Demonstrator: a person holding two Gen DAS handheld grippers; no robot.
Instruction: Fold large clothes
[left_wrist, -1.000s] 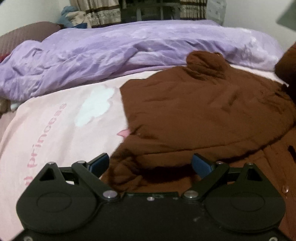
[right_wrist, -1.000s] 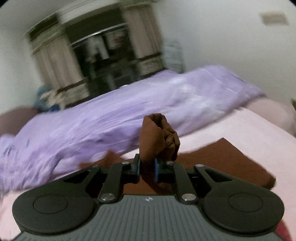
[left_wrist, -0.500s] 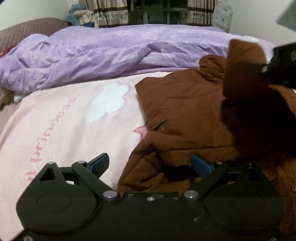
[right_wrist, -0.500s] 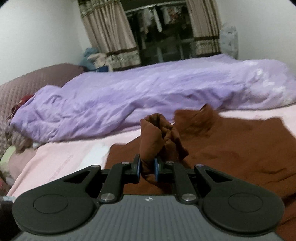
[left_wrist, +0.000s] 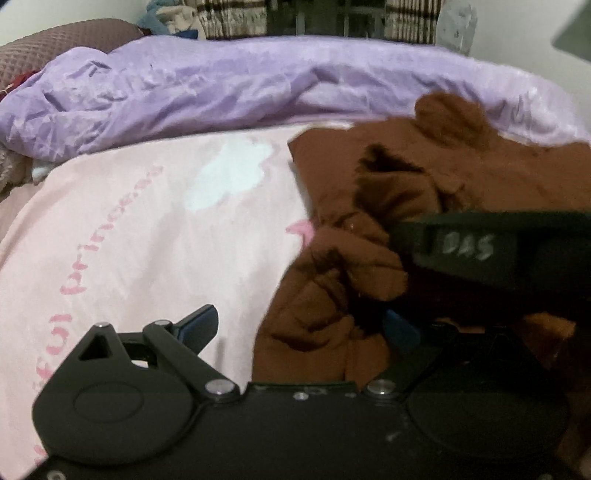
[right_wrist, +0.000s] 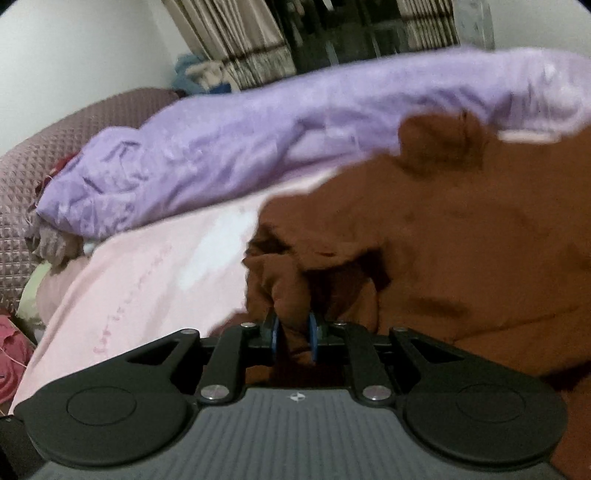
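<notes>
Left gripper (left_wrist: 299, 328) low over the bed, jaws spread wide — a bunched fold of the brown garment (left_wrist: 509, 177) sits between its blue pads (left_wrist: 197, 326). From the right, the right gripper (left_wrist: 480, 247) reaches across, pressed into that same bunch. Pink sheet (left_wrist: 147, 229) to the left — purple duvet (left_wrist: 229, 85) heaped behind.

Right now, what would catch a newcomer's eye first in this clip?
The brown garment, bunched on the pink sheet, with the right gripper shut on a fold of it. Behind lies a crumpled purple duvet; the left gripper is open at the garment's near edge.
</notes>
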